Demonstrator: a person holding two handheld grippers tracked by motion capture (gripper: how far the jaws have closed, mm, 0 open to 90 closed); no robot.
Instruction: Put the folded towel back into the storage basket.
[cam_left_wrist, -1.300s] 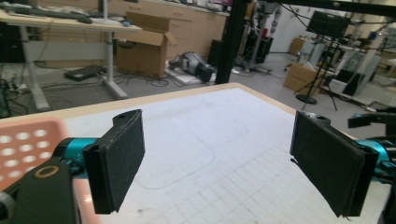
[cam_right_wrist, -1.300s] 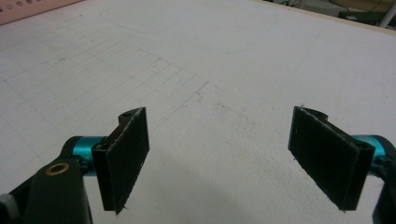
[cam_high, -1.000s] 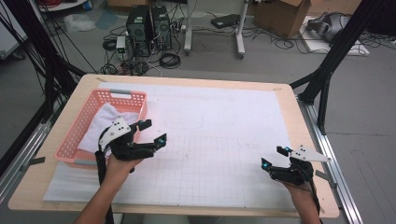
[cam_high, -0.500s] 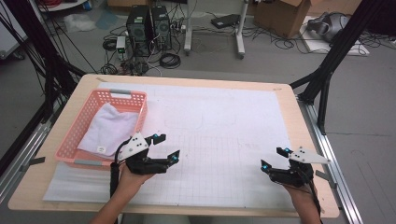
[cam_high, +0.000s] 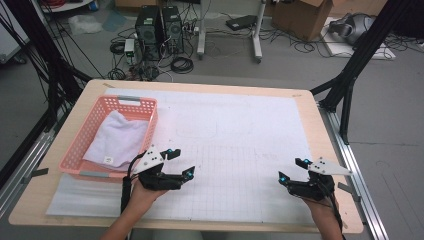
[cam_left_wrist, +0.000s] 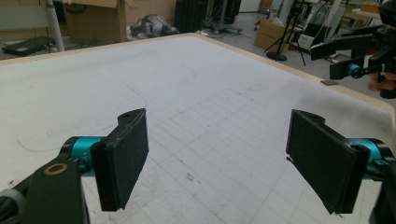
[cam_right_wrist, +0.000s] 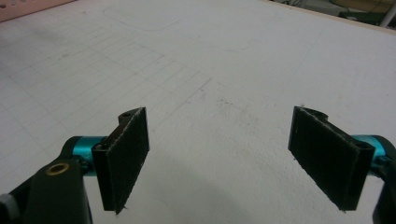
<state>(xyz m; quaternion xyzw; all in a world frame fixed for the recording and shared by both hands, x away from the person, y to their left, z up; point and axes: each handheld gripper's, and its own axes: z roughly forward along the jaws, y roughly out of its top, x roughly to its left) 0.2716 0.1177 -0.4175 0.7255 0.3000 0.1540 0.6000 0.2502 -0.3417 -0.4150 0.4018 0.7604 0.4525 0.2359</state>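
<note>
Two grippers are over the white gridded mat, and both are empty. The left gripper hovers just beside the pink basket, off the basket's near right corner, with its jaws spread wide and nothing between them. From the left gripper view, the left gripper shows two black pads well apart, one at each side, with bare grid lines of the mat between them. Across the mat, that same view catches the other gripper held in a hand at the table's far edge.

Inside the basket lies the white cloth, folded loosely, filling most of the basket floor, a small label showing at its near edge. The cloth rests clear of both grippers; the left one is the nearer, outside the basket wall and not touching it.

Well apart from the basket, toward the opposite side of the table, the right gripper sits low over the mat, jaws also spread open and pinching nothing. The right gripper view confirms it: the right gripper has its pads wide apart, mat surface plain between them, faint pencil-like outlines drawn farther up the sheet.

Forearms come in from the near edge of the table. A grey three-cornered plate tops each gripper.
</note>
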